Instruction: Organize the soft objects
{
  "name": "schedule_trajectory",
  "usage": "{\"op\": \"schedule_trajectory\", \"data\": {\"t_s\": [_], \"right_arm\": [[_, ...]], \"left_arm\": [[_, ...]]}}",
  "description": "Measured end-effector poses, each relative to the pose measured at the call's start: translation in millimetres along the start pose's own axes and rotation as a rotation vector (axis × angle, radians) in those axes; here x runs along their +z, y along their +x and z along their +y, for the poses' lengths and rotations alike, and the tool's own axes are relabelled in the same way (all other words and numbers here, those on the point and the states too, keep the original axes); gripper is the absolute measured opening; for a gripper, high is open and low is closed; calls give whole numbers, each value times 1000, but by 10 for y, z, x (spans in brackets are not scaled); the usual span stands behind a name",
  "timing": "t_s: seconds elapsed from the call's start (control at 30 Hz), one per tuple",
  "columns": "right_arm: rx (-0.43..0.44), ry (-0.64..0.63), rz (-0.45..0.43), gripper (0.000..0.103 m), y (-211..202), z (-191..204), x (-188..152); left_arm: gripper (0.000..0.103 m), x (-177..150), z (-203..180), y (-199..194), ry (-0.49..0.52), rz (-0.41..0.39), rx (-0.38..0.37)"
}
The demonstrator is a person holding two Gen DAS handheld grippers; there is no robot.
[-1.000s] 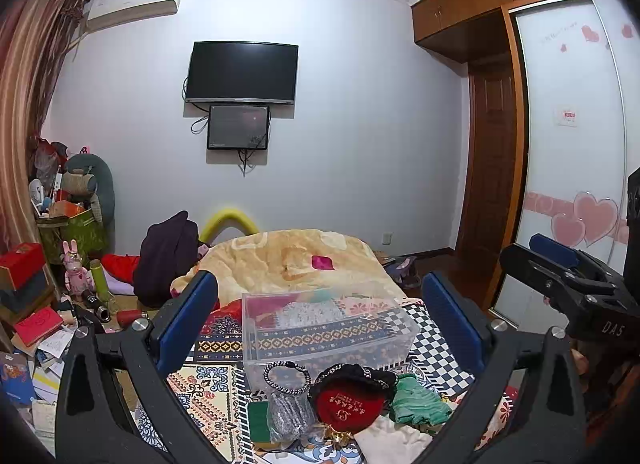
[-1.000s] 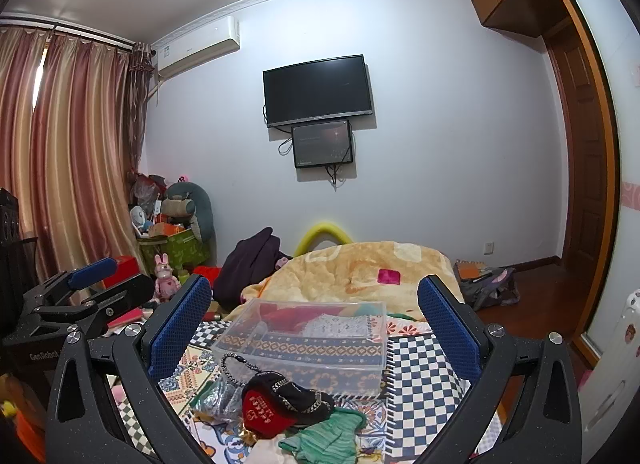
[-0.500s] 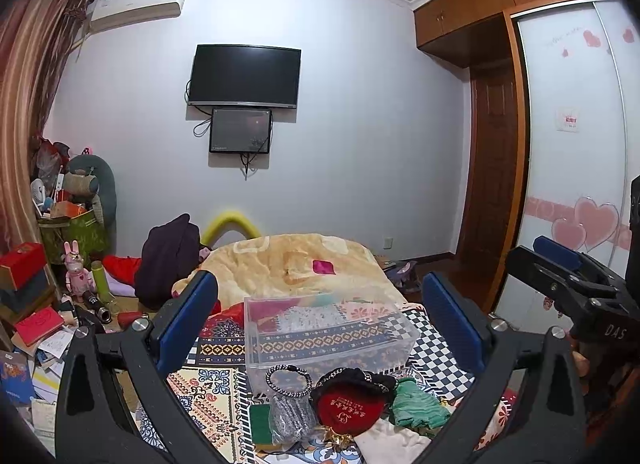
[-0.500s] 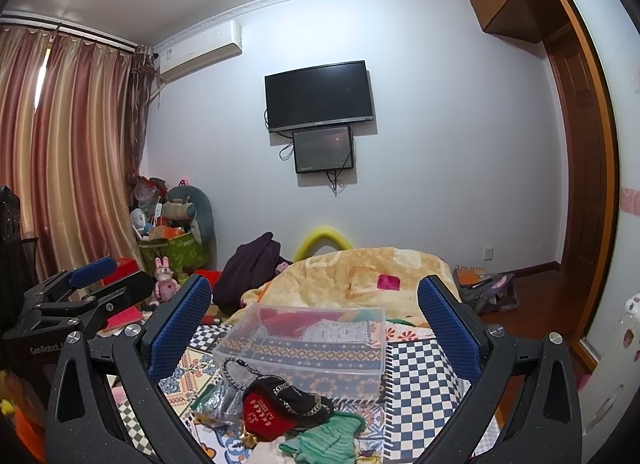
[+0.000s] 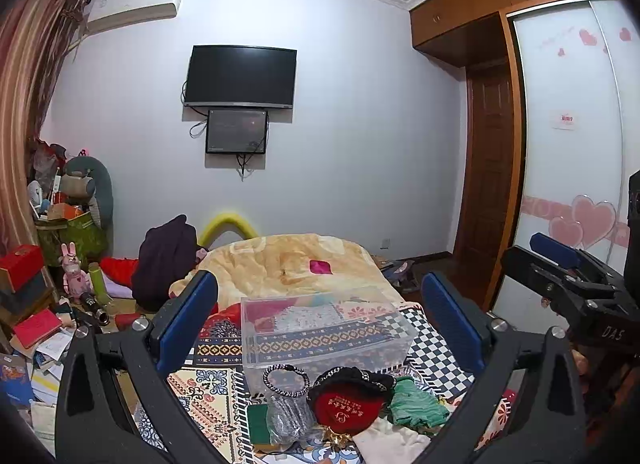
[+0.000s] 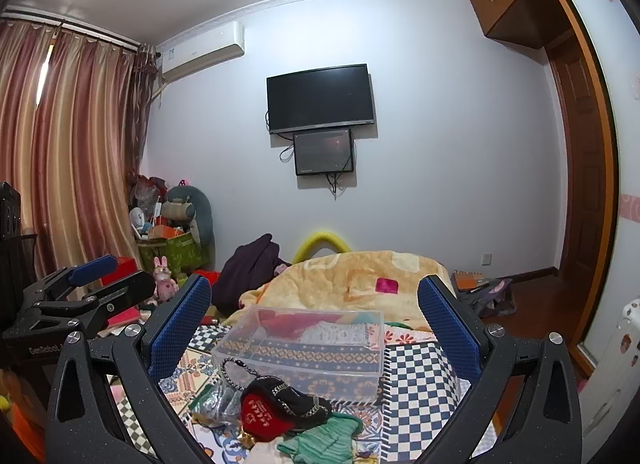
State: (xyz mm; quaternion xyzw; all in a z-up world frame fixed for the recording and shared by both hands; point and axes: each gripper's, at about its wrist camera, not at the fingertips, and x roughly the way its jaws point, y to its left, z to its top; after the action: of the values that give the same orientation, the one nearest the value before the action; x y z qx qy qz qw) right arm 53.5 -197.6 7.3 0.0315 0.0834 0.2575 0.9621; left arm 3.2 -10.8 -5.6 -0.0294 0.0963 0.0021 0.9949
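Left gripper [image 5: 318, 316] spread wide, blue fingers [image 5: 187, 320] far apart, nothing between them. Right gripper [image 6: 314, 320] spread wide too, blue fingers [image 6: 448, 328] holding nothing. Both up in the air above the bed [image 5: 432, 344], touching none of the soft things.

Just past the fingers, a little pile of soft things on the patterned bed cover: a red pouch [image 5: 346, 410] with a black band on top, a green cloth [image 5: 414, 404] touching its right side, a white cloth [image 5: 392, 442] in front, a shiny grey bag [image 5: 288, 416] to its left, a beaded ring [image 5: 286, 380] leaning on the box.

Right behind the pile, a clear plastic box [image 5: 324, 334], open on top.

Farther back, a yellow blanket [image 5: 288, 260] with a small pink square [image 5: 320, 266]. Beyond that, a dark TV [image 5: 241, 77] on the white wall.
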Motion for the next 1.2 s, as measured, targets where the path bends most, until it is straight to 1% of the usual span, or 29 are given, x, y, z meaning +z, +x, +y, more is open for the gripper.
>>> {"op": "schedule_trajectory", "data": {"t_s": [0.1, 0.23, 0.3, 0.4, 0.47, 0.5, 0.57, 0.7, 0.8, 0.87, 0.97, 1.03, 1.1, 1.2], "right_arm": [[1, -4, 22, 103, 53, 2, -43], [-6, -17, 75, 103, 155, -12, -177], [-8, -25, 116, 103, 235, -34, -276], [-6, -27, 183, 103, 343, -60, -440], [-2, -27, 239, 103, 433, -86, -578], [-1, -26, 257, 103, 450, -95, -620], [3, -20, 299, 102, 504, -114, -724], [23, -8, 363, 94, 601, -141, -857], [52, 3, 407, 86, 672, -142, -929], [69, 4, 432, 82, 724, -129, -969], [97, 7, 458, 74, 793, -102, -1012], [117, 11, 473, 67, 868, -77, -1028], [138, 16, 486, 63, 926, -68, -1040], [166, 27, 502, 57, 1042, -23, -1050]], "left_arm": [[103, -49, 17, 64, -6, 27, -17], [103, -178, 39, 183, -8, 78, -26], [103, -275, 65, 258, -13, 113, -23], [103, -464, 134, 404, -38, 187, -26], [96, -586, 177, 494, -43, 231, -13], [90, -642, 195, 537, -42, 253, -5], [87, -756, 251, 628, -50, 299, 6], [83, -951, 362, 744, -73, 355, 23], [80, -1088, 455, 816, -90, 389, 32], [76, -1179, 530, 872, -102, 419, 34], [68, -1311, 623, 937, -114, 457, 37], [62, -1370, 677, 973, -137, 474, 25], [59, -1401, 711, 1001, -166, 484, -8], [58, -1408, 685, 1045, -175, 487, -44]]}}
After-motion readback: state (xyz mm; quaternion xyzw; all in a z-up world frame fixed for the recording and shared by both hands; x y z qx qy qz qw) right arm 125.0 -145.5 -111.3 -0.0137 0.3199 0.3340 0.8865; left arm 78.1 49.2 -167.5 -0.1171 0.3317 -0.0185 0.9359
